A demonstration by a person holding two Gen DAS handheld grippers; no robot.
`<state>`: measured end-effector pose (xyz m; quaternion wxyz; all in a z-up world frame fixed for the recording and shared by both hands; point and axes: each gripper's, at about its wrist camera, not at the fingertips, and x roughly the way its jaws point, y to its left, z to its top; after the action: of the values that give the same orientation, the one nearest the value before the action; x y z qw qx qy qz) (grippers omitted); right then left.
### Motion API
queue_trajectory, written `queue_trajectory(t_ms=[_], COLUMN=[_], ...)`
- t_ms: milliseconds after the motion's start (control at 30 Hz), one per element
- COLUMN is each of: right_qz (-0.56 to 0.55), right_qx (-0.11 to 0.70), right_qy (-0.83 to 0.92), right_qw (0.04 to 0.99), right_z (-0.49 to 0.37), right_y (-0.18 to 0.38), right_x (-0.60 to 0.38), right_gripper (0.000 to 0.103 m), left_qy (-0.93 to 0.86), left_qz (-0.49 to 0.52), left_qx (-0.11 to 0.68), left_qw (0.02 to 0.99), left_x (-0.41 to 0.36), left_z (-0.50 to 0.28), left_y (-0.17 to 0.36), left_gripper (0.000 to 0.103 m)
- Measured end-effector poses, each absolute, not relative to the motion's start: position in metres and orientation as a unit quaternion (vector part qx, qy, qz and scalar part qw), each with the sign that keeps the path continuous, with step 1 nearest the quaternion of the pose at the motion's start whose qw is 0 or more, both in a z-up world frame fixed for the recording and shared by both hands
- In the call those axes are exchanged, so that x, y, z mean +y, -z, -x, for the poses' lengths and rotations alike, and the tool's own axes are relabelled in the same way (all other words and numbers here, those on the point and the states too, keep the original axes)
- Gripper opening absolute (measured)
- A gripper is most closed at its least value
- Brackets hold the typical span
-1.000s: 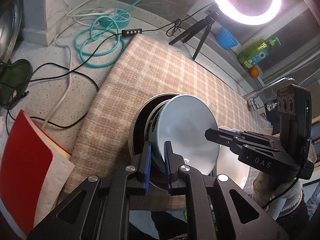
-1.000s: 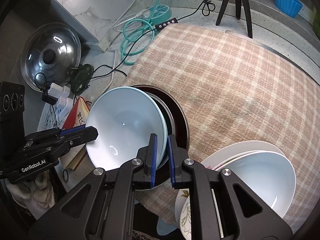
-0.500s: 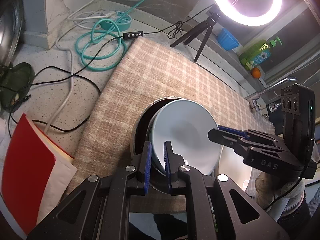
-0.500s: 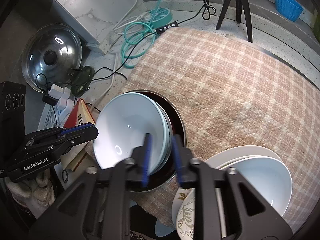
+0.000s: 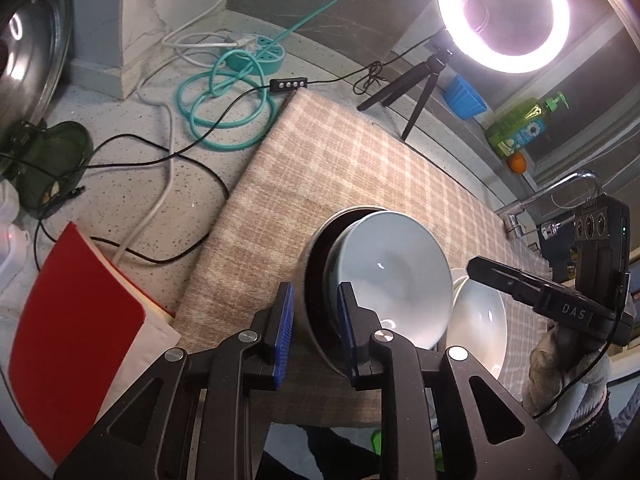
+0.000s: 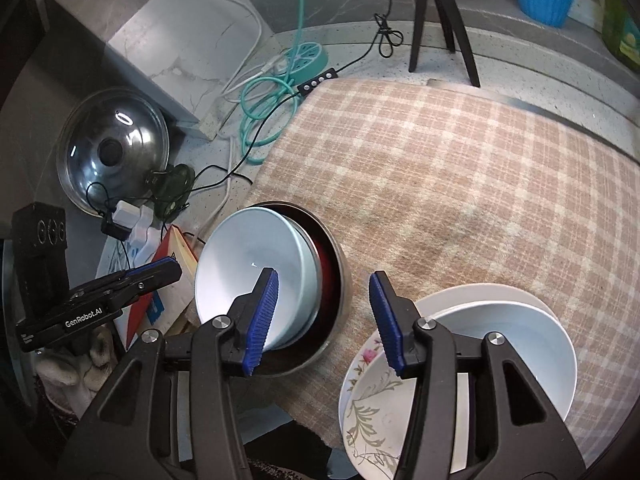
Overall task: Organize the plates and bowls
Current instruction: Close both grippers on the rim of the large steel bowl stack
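Observation:
A pale blue bowl (image 5: 400,280) (image 6: 248,264) lies tilted inside a dark steel-rimmed bowl (image 5: 318,240) (image 6: 342,280) on the checked cloth (image 5: 340,168). My left gripper (image 5: 315,336) straddles the near rims of both bowls; its jaws are opening and the pads stand clear of them. My right gripper (image 6: 324,320) is opening wider over the far side of the same rims, touching nothing. Each gripper shows in the other's view: the right gripper (image 5: 478,266) at the right, the left gripper (image 6: 172,270) at the left. A white bowl (image 6: 500,340) (image 5: 476,320) sits on stacked plates, the lowest a floral plate (image 6: 372,400).
A ring light on a tripod (image 5: 420,80) stands at the cloth's far edge. Teal and black cables (image 5: 228,104) lie on the counter to the left. A red book (image 5: 76,320) and a pot lid (image 6: 112,152) lie left of the bowls. A faucet (image 5: 560,192) is at right.
Both grippers have let go of the pale blue bowl's rim, and it has settled lower into the dark bowl. The right gripper opened wide and drew back slightly.

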<state>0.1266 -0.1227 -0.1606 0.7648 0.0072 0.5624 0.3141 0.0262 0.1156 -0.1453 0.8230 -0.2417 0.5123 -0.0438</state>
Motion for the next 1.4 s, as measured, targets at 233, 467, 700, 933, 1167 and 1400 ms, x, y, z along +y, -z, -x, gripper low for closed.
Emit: queue_trajectory(t_ms=[233, 467, 700, 933, 1167, 1400], right_qz=[-0.055, -0.071, -0.073, -0.072, -0.064, -0.062], right_qx=[0.589, 0.600, 0.609, 0.614, 0.618, 0.623], right_qy=[-0.301, -0.304, -0.307, -0.309, -0.310, -0.314], right_qw=[0.748, 0.736, 0.728, 0.722, 0.720, 0.714], right_z=[-0.135, -0.136, -0.135, -0.134, -0.133, -0.128], right_y=[0.180, 0.192, 0.201, 0.207, 0.212, 0.218], right_x=[-0.144, -0.147, -0.143, -0.139, -0.131, -0.124], right_gripper=[0.049, 0.041, 0.029, 0.021, 0.018, 0.013], left_qy=[0.044, 0.050, 0.054, 0.056, 0.057, 0.064], left_qz=[0.255, 0.254, 0.256, 0.256, 0.263, 0.276], left_qx=[0.519, 0.522, 0.527, 0.535, 0.535, 0.536], left_qw=[0.815, 0.812, 0.809, 0.803, 0.801, 0.795], left_x=[0.117, 0.114, 0.114, 0.113, 0.113, 0.115], left_z=[-0.023, -0.025, -0.029, -0.030, -0.031, -0.030], left_y=[0.156, 0.160, 0.165, 0.172, 0.176, 0.183], left_gripper=[0.020, 0.020, 0.020, 0.020, 0.018, 0.014])
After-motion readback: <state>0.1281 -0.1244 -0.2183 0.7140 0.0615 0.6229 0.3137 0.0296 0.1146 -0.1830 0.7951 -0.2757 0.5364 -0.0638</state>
